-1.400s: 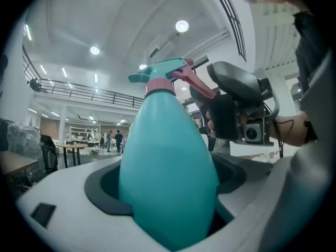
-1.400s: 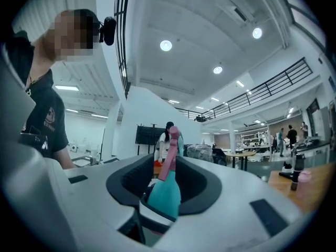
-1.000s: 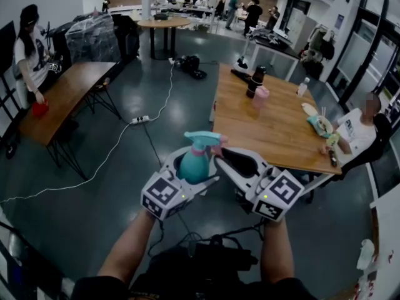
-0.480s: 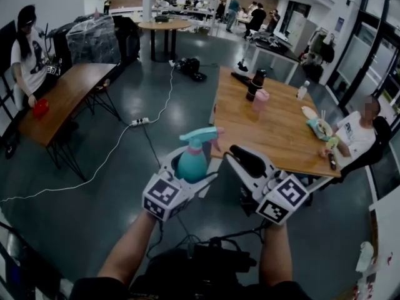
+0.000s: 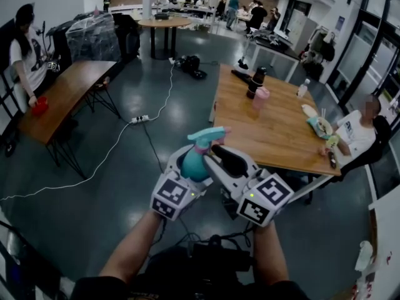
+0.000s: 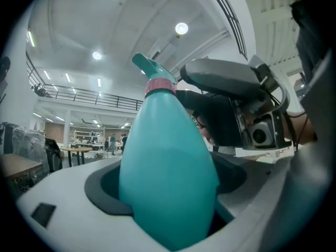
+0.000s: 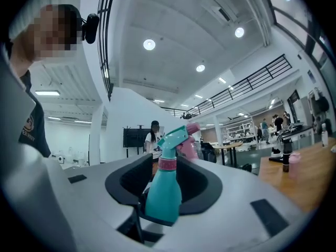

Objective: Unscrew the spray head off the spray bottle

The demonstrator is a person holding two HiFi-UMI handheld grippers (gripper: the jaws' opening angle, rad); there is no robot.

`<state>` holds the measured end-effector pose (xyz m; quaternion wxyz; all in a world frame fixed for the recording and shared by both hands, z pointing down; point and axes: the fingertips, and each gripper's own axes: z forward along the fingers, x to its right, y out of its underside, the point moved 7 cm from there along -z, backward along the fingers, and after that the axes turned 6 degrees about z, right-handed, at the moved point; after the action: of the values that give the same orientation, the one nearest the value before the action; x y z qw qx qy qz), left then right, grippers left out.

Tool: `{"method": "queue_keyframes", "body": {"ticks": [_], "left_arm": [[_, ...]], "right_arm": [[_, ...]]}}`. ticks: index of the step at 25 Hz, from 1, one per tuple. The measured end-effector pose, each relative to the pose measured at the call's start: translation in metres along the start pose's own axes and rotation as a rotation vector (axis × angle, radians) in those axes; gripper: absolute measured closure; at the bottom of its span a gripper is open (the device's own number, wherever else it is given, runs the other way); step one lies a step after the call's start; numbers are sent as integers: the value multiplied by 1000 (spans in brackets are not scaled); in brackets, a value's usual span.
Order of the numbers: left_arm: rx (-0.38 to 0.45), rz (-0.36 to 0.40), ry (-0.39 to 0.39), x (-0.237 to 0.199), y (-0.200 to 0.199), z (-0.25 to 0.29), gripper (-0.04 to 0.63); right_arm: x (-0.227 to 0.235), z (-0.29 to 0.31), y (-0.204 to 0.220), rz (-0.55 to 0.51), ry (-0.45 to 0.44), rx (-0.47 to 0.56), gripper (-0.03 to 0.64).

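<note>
Left gripper is clenched on the spray bottle, holding it upright and steady in mid-air. Right gripper, at the bottle's 4 o'clock, has just been opening. It straddles the bottle without pressing, probably re-gripping the spray head at 12 o'clock.

My left gripper & right gripper: white plastic shells w/ dark grey pads, each w/ a cube of b&w square markers + green light. Black cables, dark sleeves.
</note>
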<state>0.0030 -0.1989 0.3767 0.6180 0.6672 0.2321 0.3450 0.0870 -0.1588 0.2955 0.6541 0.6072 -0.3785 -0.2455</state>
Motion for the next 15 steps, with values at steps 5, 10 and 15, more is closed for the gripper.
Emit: {"method": "queue_keyframes", "body": {"ticks": [5, 10, 15], "left_arm": [[-12, 9, -24, 1, 3, 5, 158], [-29, 27, -42, 2, 5, 6, 158], [-22, 33, 7, 5, 2, 3, 158]], "right_arm": [[3, 8, 3, 4, 42, -13, 457], [4, 12, 5, 1, 76, -4, 457], [2, 12, 5, -41, 59, -21, 473]]}}
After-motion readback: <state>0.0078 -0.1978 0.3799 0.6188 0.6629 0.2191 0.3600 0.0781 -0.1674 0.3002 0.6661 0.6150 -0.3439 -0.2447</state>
